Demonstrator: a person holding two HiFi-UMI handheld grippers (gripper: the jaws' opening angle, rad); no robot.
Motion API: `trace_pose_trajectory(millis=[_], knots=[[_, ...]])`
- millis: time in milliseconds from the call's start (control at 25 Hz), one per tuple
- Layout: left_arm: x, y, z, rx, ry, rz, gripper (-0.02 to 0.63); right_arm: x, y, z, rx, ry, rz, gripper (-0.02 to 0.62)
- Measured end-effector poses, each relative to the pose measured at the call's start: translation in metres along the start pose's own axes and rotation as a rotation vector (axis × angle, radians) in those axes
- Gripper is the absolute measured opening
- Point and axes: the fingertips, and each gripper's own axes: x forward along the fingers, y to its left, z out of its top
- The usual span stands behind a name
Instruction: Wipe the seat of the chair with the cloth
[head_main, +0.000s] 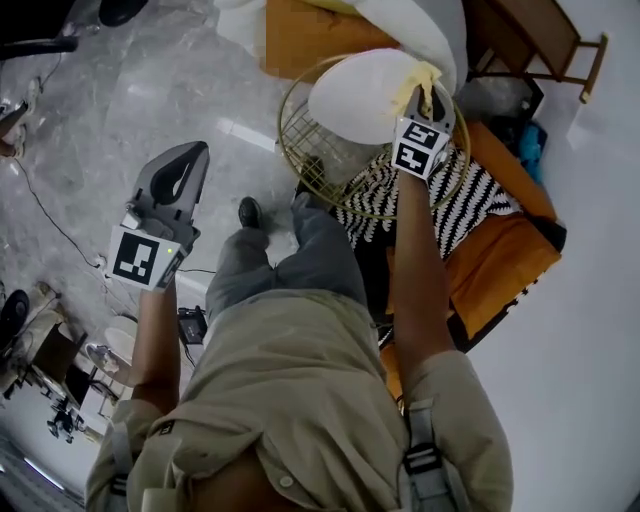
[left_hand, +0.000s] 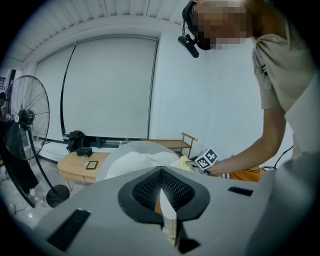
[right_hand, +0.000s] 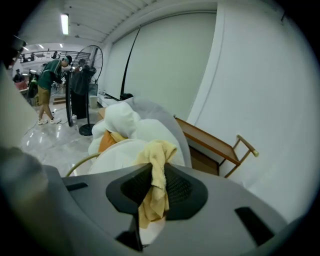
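Note:
The chair is a round gold-wire frame (head_main: 300, 140) with a white seat cushion (head_main: 360, 95). My right gripper (head_main: 425, 100) is shut on a yellow cloth (head_main: 428, 80) and rests at the cushion's right edge. In the right gripper view the cloth (right_hand: 156, 170) hangs bunched between the jaws of the right gripper (right_hand: 152, 182), with the cushion (right_hand: 120, 155) just beyond. My left gripper (head_main: 195, 152) is held over the floor, left of the chair, shut with nothing in it. The left gripper view shows that gripper (left_hand: 162, 192) pointing at the cushion (left_hand: 135, 160), with the right gripper's marker cube (left_hand: 206, 160) to the right.
A black-and-white zigzag cloth (head_main: 470, 200) lies over an orange seat (head_main: 500, 260) right of the chair. A wooden rack (head_main: 540, 40) stands by the wall. A standing fan (left_hand: 25, 125) and a low wooden table (left_hand: 82, 165) are further off. Cables and gear (head_main: 40, 370) lie at lower left.

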Motion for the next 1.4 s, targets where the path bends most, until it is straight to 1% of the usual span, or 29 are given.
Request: trace_pose_trajectory(millis=[160, 240, 280, 360, 400, 520, 600, 680, 800, 920, 1040, 1160, 1280, 1360, 1400], knots=[[0.004, 0.002, 0.000, 0.006, 0.007, -0.017, 0.015, -0.020, -0.024, -0.027, 0.084, 0.031, -0.104, 0.081], [0.004, 0.002, -0.002, 0.006, 0.011, -0.021, 0.015, -0.024, -0.028, -0.038, 0.123, 0.052, -0.132, 0.081], [0.004, 0.002, -0.003, 0.005, 0.013, -0.022, 0.015, -0.022, -0.025, -0.040, 0.133, 0.057, -0.132, 0.081], [0.003, 0.004, -0.006, 0.000, 0.020, -0.022, 0.015, -0.012, -0.005, -0.033, 0.132, 0.054, -0.102, 0.080], [0.003, 0.006, -0.009, -0.002, 0.025, -0.022, 0.015, -0.003, 0.011, -0.027, 0.126, 0.049, -0.072, 0.081], [0.002, 0.009, -0.014, -0.003, 0.037, -0.021, 0.015, 0.028, 0.076, -0.004, 0.102, 0.043, 0.055, 0.081], [0.003, 0.009, -0.010, -0.007, 0.019, -0.017, 0.015, 0.041, 0.113, 0.009, 0.096, 0.044, 0.122, 0.081], [0.006, 0.009, -0.004, -0.012, -0.011, -0.014, 0.015, 0.047, 0.133, 0.018, 0.105, 0.046, 0.153, 0.081], [0.010, 0.007, -0.001, -0.007, -0.023, -0.031, 0.015, 0.048, 0.138, 0.024, 0.123, 0.043, 0.153, 0.081], [0.016, 0.002, 0.007, -0.006, -0.040, -0.039, 0.014, 0.038, 0.122, 0.015, 0.117, 0.040, 0.134, 0.081], [0.022, -0.010, 0.013, 0.012, -0.032, -0.071, 0.014, 0.019, 0.085, -0.010, 0.132, 0.055, 0.082, 0.081], [0.032, -0.023, 0.016, 0.042, -0.017, -0.106, 0.015, -0.007, 0.022, -0.054, 0.213, 0.098, -0.036, 0.080], [0.043, -0.033, 0.026, 0.037, -0.048, -0.136, 0.014, -0.040, -0.041, -0.100, 0.293, 0.147, -0.183, 0.080], [0.049, -0.040, 0.030, 0.030, -0.066, -0.165, 0.015, -0.057, -0.068, -0.121, 0.310, 0.163, -0.248, 0.080], [0.052, -0.043, 0.030, 0.032, -0.063, -0.176, 0.015, -0.062, -0.075, -0.127, 0.312, 0.167, -0.263, 0.080]])
